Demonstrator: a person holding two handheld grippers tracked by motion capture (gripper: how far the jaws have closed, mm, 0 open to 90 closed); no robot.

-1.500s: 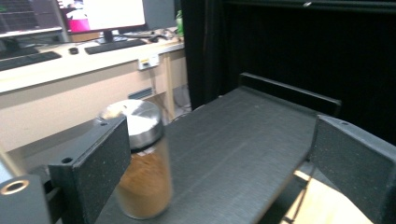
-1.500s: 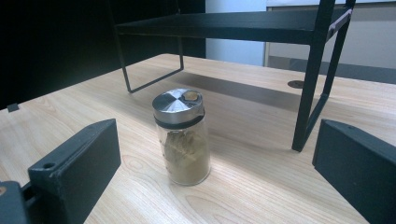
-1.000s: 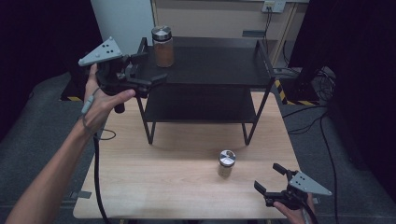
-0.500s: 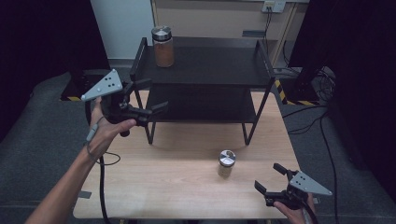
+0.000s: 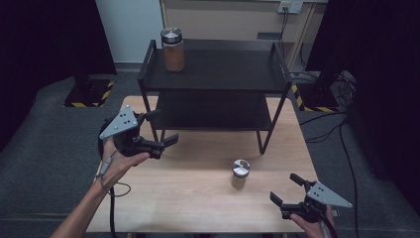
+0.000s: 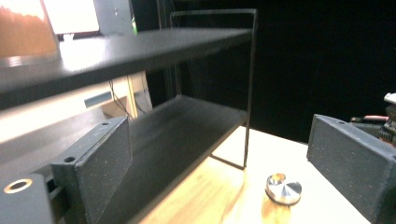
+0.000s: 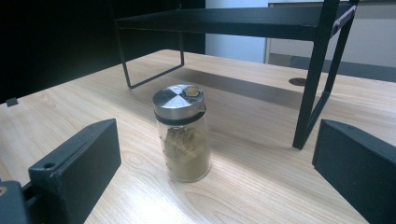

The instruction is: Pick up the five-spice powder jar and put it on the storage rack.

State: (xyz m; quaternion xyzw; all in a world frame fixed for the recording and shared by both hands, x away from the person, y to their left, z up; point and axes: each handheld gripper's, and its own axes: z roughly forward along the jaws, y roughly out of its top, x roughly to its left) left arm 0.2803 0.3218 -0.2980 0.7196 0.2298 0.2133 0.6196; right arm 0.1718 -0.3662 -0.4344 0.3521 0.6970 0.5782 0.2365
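Wooden bench (image 5: 198, 198): pale planks across the lower centre of the high view, carrying the rack and one jar.
Black rack (image 5: 218, 89): two-tier metal shelf at upper centre, its thin legs standing on the far half of the bench.
Left gripper (image 5: 163, 130): centre left of the high view, held by a hand (image 5: 119, 158) in front of the rack's left legs; jaws spread wide with nothing between them, aimed toward the rack's lower tier.
Right gripper (image 5: 286, 189): lower right corner of the high view, low over the bench edge; jaws wide apart and empty, pointing toward the small jar.
Tall jar (image 5: 173, 49): orange-brown contents, silver lid, upright on the rack's top tier at its left rear corner.
Small jar (image 5: 239, 174): the nearest thing to both grippers; upright on the bench, lower centre right, well apart from each gripper. In the right gripper view the small jar (image 7: 183, 140) shows tan contents, a metal cap and a dark band beneath it.
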